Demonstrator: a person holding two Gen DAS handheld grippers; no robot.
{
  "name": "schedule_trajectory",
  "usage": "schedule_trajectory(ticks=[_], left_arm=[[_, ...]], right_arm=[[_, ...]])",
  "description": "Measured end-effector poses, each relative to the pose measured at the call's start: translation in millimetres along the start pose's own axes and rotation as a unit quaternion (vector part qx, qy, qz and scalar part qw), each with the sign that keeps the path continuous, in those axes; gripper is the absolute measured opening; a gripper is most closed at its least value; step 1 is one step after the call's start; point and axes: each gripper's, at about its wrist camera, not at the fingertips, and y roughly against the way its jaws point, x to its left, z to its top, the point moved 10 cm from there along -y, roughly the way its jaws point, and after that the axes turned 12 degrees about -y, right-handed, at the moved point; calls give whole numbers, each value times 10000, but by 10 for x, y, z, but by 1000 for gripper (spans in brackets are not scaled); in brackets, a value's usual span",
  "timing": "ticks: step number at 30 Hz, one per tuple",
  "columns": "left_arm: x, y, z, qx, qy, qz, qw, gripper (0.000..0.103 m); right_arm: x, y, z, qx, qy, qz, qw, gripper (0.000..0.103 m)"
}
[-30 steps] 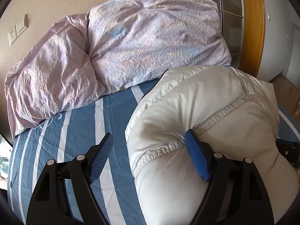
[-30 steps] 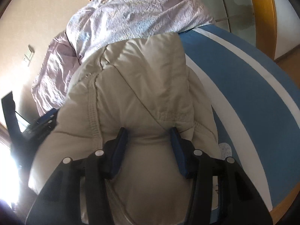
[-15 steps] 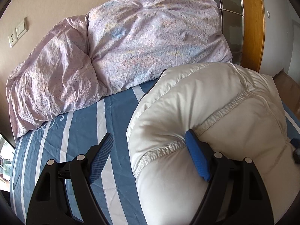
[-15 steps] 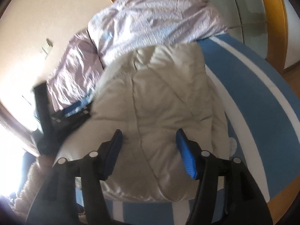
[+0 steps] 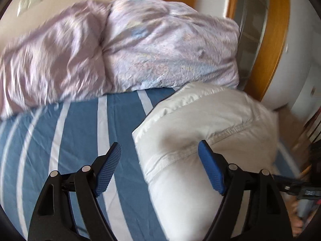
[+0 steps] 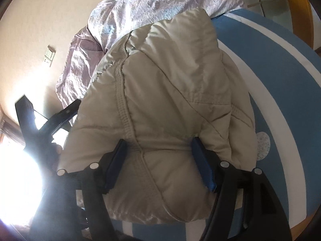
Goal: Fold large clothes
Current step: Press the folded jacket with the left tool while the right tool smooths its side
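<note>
We see the puffy cream jacket (image 6: 160, 92) folded into a bundle on the blue-and-white striped bed (image 5: 80, 124).

Right gripper (image 6: 158, 164): fingers (image 6: 114, 166) sit on both sides of the bundle's near end, blue pads pressed into the padding. They are spread fairly wide, and the fabric bulges between them and dents at each pad. We read it as clamped on the jacket, though the soft fill makes the grip hard to judge.

Left gripper (image 5: 160, 168): fingers (image 5: 109, 168) wide apart. The right finger's pad touches the jacket's stitched seam; the left finger is over bare striped sheet, clear of the jacket. Nothing pinched.

Beyond both sets of fingertips, a rumpled lilac duvet (image 5: 120, 54) is piled at the far end of the bed, and the jacket's far edge lies just beside it. The left gripper shows left of the right fingers, backlit by window glare. Left view is motion-blurred.
</note>
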Motion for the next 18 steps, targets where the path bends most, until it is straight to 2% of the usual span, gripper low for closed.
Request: schedule_trajectory(ticks=[2, 3, 6, 11, 16, 18], left_arm=[[114, 76, -50, 105, 198, -322, 9992, 83], [136, 74, -85, 207, 263, -470, 9983, 84], [175, -12, -236, 576, 539, -889, 9929, 85], [169, -180, -444, 987, 1233, -1747, 9719, 86], [122, -226, -507, 1109, 1754, -2506, 9456, 87], [62, -231, -526, 1127, 1894, -2790, 9347, 88]], right_arm=[[46, 50, 9, 130, -47, 80, 9999, 87], [77, 86, 9, 155, -28, 48, 9999, 101], [102, 270, 61, 13, 101, -397, 9992, 101], [-45, 437, 286, -4, -274, -358, 9990, 101], [-247, 172, 431, 682, -837, 193, 9940, 101], [-349, 61, 479, 821, -910, 150, 9923, 101]])
